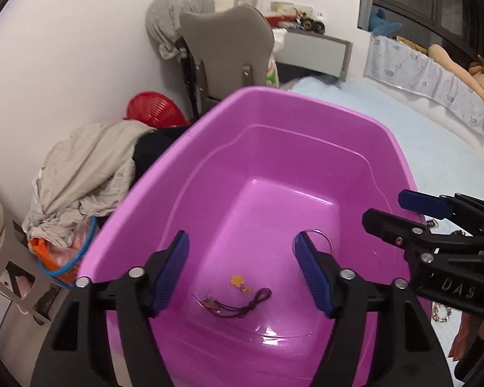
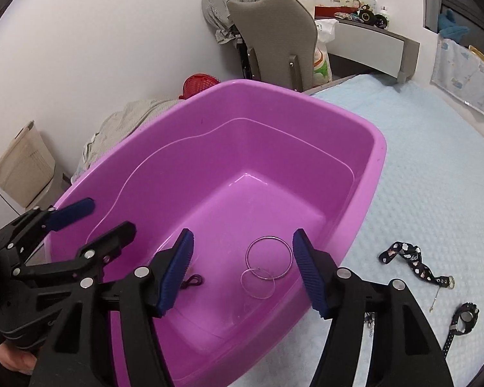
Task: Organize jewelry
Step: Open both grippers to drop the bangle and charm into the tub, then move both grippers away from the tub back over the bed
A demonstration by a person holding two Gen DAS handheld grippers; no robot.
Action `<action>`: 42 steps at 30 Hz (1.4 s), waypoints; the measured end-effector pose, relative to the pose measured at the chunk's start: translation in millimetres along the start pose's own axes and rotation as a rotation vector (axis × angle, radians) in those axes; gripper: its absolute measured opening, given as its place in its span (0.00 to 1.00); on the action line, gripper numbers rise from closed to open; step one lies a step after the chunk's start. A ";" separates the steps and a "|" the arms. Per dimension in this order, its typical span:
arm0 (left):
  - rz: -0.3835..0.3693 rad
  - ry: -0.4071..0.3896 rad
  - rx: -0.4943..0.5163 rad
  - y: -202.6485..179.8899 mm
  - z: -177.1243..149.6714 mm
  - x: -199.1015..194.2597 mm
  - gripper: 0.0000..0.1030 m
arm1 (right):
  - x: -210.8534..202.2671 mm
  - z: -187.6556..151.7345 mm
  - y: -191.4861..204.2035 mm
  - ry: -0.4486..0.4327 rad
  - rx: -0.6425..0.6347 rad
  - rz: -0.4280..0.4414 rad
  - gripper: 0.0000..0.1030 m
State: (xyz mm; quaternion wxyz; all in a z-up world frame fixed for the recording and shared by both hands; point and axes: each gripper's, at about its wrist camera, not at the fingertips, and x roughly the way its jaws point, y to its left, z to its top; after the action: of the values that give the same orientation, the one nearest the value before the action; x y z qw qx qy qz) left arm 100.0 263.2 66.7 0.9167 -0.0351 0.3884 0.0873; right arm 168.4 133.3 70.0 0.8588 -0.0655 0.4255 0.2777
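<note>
A purple plastic tub [image 1: 229, 103] [image 2: 376, 161] stands on the bed. Inside lie a dark purple cord necklace [image 1: 242, 304] [image 2: 193, 280], a small orange flower piece [image 1: 237, 280] and two thin hoop bangles [image 2: 267, 258], which also show in the left wrist view [image 1: 322, 237]. My left gripper [image 1: 242, 271] is open and empty above the tub's near end; it also shows in the right wrist view [image 2: 103, 216]. My right gripper [image 2: 242, 271] is open and empty over the bangles; it also shows in the left wrist view [image 1: 387, 209].
On the light blue bedspread [image 2: 435, 177] right of the tub lie a black patterned strap [image 2: 413, 258], a black watch [image 2: 464, 317] and a beaded bracelet [image 1: 442, 312]. A clothes pile [image 1: 80, 167], red basket [image 1: 155, 109] and grey chair [image 1: 229, 48] stand beyond the tub.
</note>
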 end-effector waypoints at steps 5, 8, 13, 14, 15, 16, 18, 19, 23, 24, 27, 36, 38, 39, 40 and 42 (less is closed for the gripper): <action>0.022 0.012 -0.026 5.1 -0.5 -1.3 0.72 | -2.3 -1.0 -3.5 0.001 0.010 -0.005 0.59; 0.034 0.011 -0.045 6.8 -2.3 -4.3 0.75 | -3.4 -1.4 -3.8 -0.001 0.005 -0.008 0.59; 0.046 0.010 -0.047 5.9 -2.9 -8.6 0.75 | -6.9 -1.0 -4.7 -0.006 0.008 -0.007 0.59; 0.047 0.010 -0.047 5.7 -2.8 -9.3 0.75 | -7.4 -0.7 -5.2 -0.008 0.009 -0.006 0.59; 0.046 0.010 -0.048 5.5 -2.9 -10.3 0.75 | -8.4 -0.5 -5.5 -0.011 0.010 -0.003 0.59; 0.046 0.008 -0.048 5.2 -2.8 -11.3 0.75 | -9.3 -0.3 -5.7 -0.012 0.009 0.001 0.59; 0.051 0.004 -0.046 4.4 -3.0 -12.9 0.75 | -11.2 -0.2 -5.2 -0.017 0.005 0.000 0.59; 0.052 0.002 -0.045 4.2 -2.4 -13.7 0.75 | -12.5 -0.1 -5.0 -0.021 0.004 0.000 0.59; 0.055 0.000 -0.046 2.5 -2.8 -17.3 0.75 | -16.3 -1.1 -5.2 -0.027 0.003 0.005 0.59; 0.056 0.000 -0.048 2.4 -3.3 -18.3 0.75 | -17.0 -1.2 -5.2 -0.028 0.005 0.006 0.59; 0.059 -0.001 -0.050 2.2 -3.5 -21.1 0.75 | -19.2 -2.7 -7.1 -0.031 0.013 0.009 0.59; 0.061 -0.011 -0.049 -0.8 -4.0 -31.8 0.75 | -30.2 -9.6 -13.2 -0.045 0.032 0.015 0.60; 0.062 -0.015 -0.047 -3.0 -4.2 -34.8 0.75 | -33.1 -12.1 -14.4 -0.048 0.035 0.015 0.60; 0.062 -0.017 -0.046 -3.8 -4.6 -36.1 0.75 | -35.4 -14.2 -15.9 -0.051 0.038 0.015 0.60; 0.063 -0.018 -0.045 -4.5 -5.0 -37.4 0.75 | -37.2 -16.1 -16.8 -0.053 0.039 0.013 0.60; 0.062 -0.022 -0.041 -7.3 -5.5 -40.6 0.75 | -42.3 -20.3 -19.7 -0.060 0.045 0.011 0.60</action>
State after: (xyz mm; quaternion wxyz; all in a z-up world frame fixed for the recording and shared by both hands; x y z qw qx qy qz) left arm 69.7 249.9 92.0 0.9168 -0.0410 0.3774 0.1240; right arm 144.3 92.0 87.3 0.8709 -0.0356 0.4062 0.2744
